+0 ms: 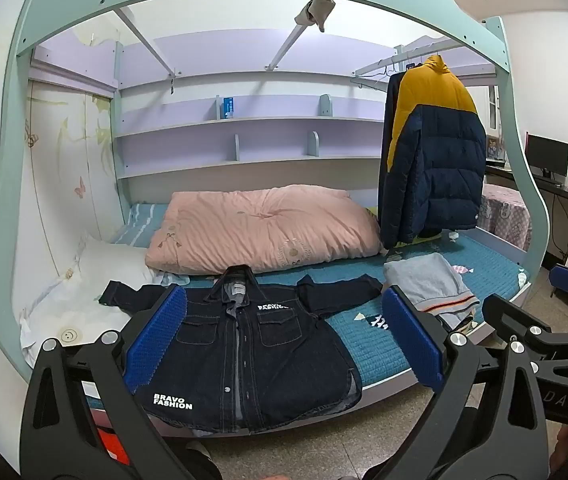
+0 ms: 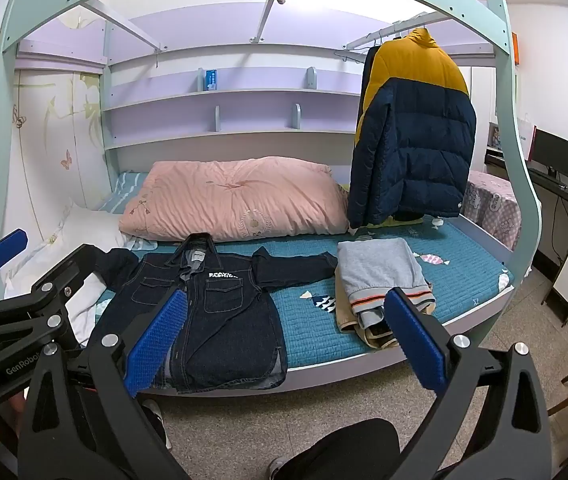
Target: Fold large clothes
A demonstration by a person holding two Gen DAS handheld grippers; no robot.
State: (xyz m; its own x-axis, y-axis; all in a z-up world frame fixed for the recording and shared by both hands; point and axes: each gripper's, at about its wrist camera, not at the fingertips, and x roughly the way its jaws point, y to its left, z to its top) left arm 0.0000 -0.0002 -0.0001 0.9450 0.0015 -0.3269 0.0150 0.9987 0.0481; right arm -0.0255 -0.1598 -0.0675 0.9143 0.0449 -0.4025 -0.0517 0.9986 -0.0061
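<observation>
Both grippers, left (image 1: 284,336) and right (image 2: 284,336), are held with ribbed blue jaws wide, empty. Dark denim jacket (image 1: 244,340) is spread flat on quilted teal bed (image 1: 376,344).

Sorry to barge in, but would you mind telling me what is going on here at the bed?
A person holds a two-finger gripper in each hand, facing a bed to fold clothes. A dark denim jacket lies spread flat, front up, sleeves out, not yet folded. The left gripper and right gripper are both open, holding nothing, in front of the bed. A folded grey garment sits to the jacket's right, and a yellow and navy puffer jacket hangs behind.
</observation>
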